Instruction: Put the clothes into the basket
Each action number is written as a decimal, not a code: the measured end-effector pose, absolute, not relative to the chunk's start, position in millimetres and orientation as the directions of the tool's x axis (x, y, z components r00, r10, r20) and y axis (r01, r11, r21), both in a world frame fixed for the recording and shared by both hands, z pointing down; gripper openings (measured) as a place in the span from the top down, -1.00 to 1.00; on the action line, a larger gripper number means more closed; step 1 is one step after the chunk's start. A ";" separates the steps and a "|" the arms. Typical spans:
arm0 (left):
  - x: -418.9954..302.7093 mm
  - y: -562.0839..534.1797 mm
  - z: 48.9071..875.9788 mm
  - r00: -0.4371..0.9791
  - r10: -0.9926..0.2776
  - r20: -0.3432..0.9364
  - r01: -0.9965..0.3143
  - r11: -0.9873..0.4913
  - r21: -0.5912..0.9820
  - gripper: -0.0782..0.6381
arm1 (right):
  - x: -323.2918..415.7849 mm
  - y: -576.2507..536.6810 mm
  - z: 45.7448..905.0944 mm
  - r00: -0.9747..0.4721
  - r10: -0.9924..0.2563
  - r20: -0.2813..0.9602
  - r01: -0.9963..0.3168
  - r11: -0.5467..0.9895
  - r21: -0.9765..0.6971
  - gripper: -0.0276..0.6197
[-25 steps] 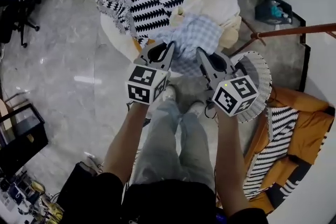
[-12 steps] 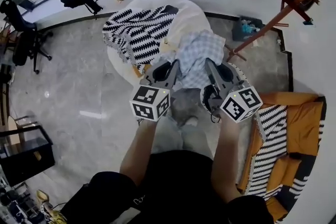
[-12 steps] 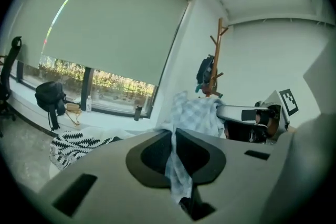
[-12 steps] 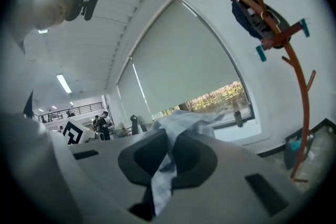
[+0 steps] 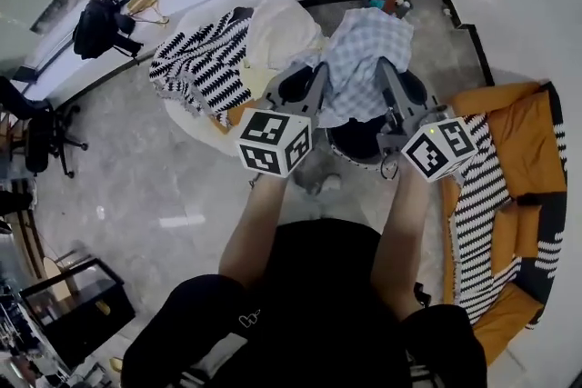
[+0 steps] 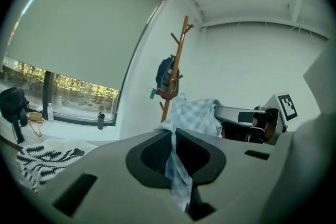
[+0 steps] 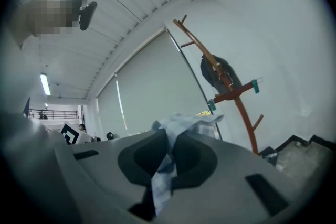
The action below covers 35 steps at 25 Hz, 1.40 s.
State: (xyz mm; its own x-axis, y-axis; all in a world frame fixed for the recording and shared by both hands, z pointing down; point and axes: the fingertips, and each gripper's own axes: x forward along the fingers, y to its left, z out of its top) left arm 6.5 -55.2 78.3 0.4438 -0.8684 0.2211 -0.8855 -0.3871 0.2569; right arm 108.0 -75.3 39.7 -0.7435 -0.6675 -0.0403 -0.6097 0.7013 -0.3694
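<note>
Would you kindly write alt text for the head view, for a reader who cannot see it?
A person holds a pale blue checked garment above a round basket, the left hand-held gripper and right hand-held gripper each shut on it. A zigzag-patterned cloth lies at left, an orange sofa at right.

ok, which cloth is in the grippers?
The pale blue checked cloth, pinched by the left gripper and right gripper. The left zigzag cloth and right zigzag cloth lie untouched.

— Any writing to read here?
— None. Only black-and-white square markers on the left marker cube (image 5: 275,143) and the right marker cube (image 5: 440,150); no letters, no numbers.
</note>
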 end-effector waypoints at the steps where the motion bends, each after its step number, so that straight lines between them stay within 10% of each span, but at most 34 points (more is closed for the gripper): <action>1: 22.5 -56.8 80.6 0.472 -0.851 0.230 -0.872 -0.412 0.263 0.70 | 123.6 -75.5 41.5 -0.723 -0.690 -0.031 -0.634 0.680 -0.369 0.84; 14: 160.4 -64.1 216.9 0.633 -0.616 0.469 -0.774 -0.520 0.361 0.70 | 263.1 -61.1 167.8 -0.511 -0.830 0.223 -0.812 0.383 -0.440 0.84; 35: 168.4 -66.7 554.5 0.508 -0.439 0.741 -0.854 -0.367 0.368 0.70 | 267.3 -49.9 515.7 -0.495 -0.649 0.578 -0.847 0.213 -0.486 0.84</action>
State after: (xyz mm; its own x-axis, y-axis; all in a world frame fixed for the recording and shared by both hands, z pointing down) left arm 168.4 -66.7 554.5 0.5078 -0.4386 0.7414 -0.8543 -0.3674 0.3677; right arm 267.3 -49.9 515.7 -0.4948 -0.6487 0.5782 -0.8474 0.2127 -0.4865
